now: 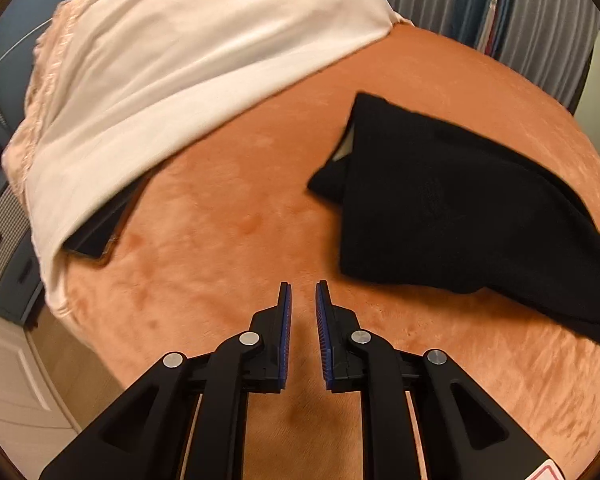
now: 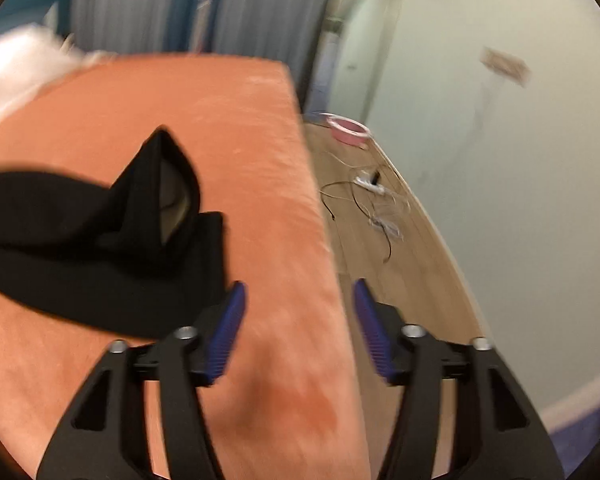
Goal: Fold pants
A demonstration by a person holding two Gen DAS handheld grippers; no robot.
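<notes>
Black pants (image 1: 452, 208) lie crumpled on the orange blanket (image 1: 236, 216) of the bed, to the right in the left wrist view. My left gripper (image 1: 303, 290) hangs above bare blanket, left of the pants' near corner; its jaws stand a narrow gap apart with nothing between them. In the right wrist view the pants (image 2: 92, 248) lie at the left, waistband opening upward. My right gripper (image 2: 298, 290) is wide open and empty above the bed's right edge, its left finger (image 2: 230, 324) close to the pants' edge.
A white quilt (image 1: 172, 72) covers the bed's far left, with a dark flat object (image 1: 100, 232) under its edge. Right of the bed is wooden floor (image 2: 412, 264) with cables (image 2: 372, 204), a pink bowl (image 2: 348, 128) and a pale wall. Striped curtains (image 1: 512, 12) hang behind.
</notes>
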